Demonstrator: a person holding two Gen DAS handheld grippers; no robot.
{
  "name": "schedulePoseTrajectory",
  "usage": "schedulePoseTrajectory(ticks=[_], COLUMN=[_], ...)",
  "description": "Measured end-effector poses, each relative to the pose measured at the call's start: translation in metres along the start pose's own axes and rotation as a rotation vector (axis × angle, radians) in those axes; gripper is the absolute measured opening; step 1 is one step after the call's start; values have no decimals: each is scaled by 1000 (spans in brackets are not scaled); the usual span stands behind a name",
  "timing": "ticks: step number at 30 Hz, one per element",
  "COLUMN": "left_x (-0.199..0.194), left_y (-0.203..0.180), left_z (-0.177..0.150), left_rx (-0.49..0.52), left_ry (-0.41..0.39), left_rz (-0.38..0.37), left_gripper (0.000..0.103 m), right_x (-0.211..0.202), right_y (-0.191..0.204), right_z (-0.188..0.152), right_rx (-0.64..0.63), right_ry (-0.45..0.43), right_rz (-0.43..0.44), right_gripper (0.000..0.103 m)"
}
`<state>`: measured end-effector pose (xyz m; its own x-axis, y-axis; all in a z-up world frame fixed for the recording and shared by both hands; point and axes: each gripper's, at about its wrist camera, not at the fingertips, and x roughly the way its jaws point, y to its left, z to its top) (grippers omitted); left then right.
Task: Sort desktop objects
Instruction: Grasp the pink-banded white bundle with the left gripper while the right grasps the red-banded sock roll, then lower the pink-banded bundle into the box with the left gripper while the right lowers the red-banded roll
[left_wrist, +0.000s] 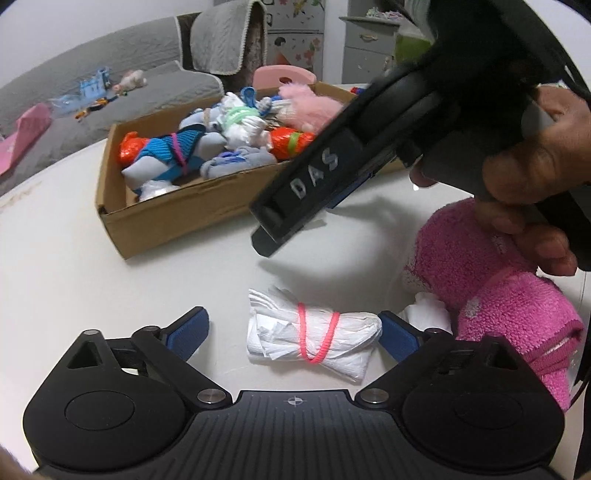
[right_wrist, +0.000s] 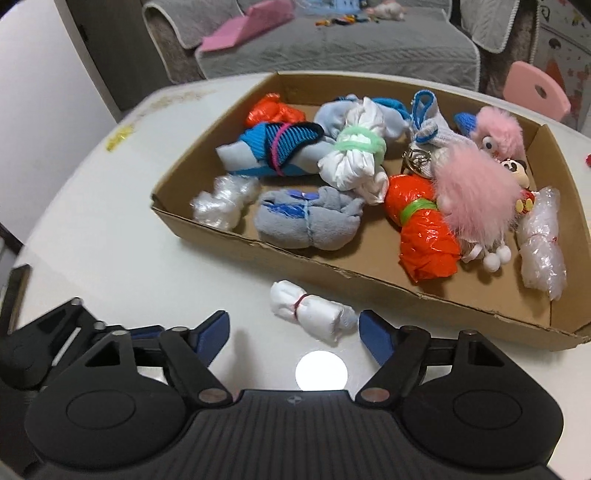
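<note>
We are holding the left gripper (left_wrist: 293, 334) with fingers spread apart, the white bundle (left_wrist: 314, 338) lying between them on the table (left_wrist: 110, 258), its end just beside the right-hand pad. Our right gripper (right_wrist: 293, 332) is likewise gaping, ungrasping, with the cardboard box (right_wrist: 295, 254) lying beyond its fingertips.

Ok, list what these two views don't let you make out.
- Left wrist view: the box's right end and the items there are hidden by the right gripper's body.
- Left wrist view: the pink towel is partly covered by the hand and cut off at the right edge.
- Right wrist view: glare on the table washes out the surface near the white roll.
- Right wrist view: the keyring is too small to read.
</note>
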<state>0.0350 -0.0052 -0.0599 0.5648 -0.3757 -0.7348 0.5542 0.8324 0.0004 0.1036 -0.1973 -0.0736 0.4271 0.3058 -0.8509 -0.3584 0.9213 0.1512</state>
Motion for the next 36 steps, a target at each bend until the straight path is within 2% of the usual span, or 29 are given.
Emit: schedulePoseTrajectory(ticks=[1,3,4,5,7,13,19,28,36], left_x=[-1,-4,-5,-7,-10,-18,-27,-42,-40], left_y=[2,6,8,10,16,28,33,40,43], left_z=[0,0,0,0,0,-3,1,14,34], left_rx=[-9,-24,-31,-39,-58,-91,-98,-128,-156], left_ry=[-4,-9,-12,-12,-11,-17,-48,-121,-181], left_rz=[6,14,17,17,12,42,68,156,232], left_gripper=[92,81,78,76,76,75,75,75,75], right_x=[1,1,0,0,-1,-12,-41,-88,-97], right_y=[3,9,10,12,11,1,-6,-43,-75], right_z=[0,0,-1,-4,-9,-26,-26,-30,-20], right_rx=[-13,-52,-66,-78,-83,-72,-98,-86,-63], right_ry=[2,1,-5,-9,-15,-71,-152,-326,-465], right_rz=[-17,-55,-64,-69,-58,-18,4,19,18], right_gripper=[68,56,42,33,27,26,26,26,26])
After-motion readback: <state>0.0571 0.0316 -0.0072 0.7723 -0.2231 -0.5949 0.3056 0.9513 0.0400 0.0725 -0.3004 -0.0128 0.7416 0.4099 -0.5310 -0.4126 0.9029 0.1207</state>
